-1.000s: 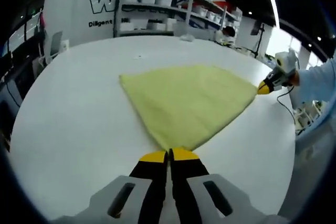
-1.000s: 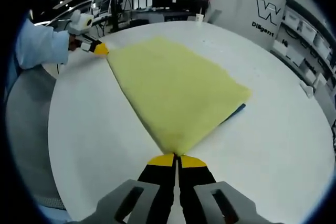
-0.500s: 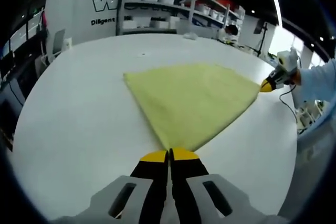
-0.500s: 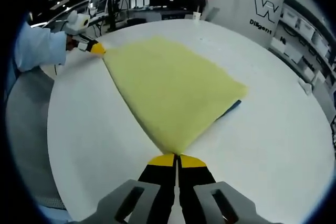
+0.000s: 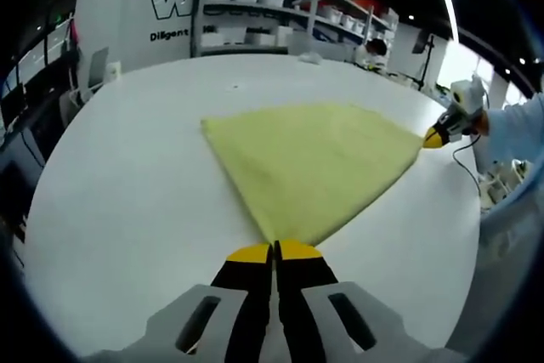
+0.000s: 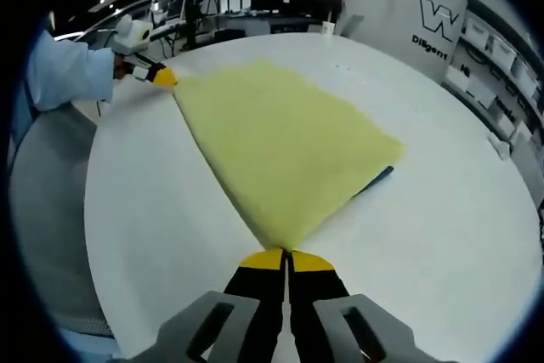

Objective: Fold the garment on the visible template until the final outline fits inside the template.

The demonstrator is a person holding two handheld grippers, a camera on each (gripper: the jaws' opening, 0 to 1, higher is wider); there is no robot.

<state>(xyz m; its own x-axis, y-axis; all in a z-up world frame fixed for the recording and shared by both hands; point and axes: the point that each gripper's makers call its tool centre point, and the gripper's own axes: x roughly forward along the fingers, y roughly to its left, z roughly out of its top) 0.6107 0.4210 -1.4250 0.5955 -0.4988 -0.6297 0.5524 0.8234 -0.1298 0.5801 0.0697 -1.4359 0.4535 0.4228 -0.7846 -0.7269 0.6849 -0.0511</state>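
A yellow garment lies folded flat on the round white table. In the left gripper view, my left gripper is shut on its near corner. The right gripper grips the far right corner. In the right gripper view, the same garment runs away from my right gripper, which is shut on its near corner. The left gripper holds the far corner at the upper left. A thin blue strip of the template peeks out beside the cloth's right edge.
The person's light blue sleeve reaches in at the table's edge, and it appears again as a sleeve on the right. Shelves with white bins stand behind the table. White tabletop surrounds the cloth.
Both grippers keep their hold on the cloth's corners. The views have shifted slightly, and the garment stays stretched between the two grippers in much the same place.
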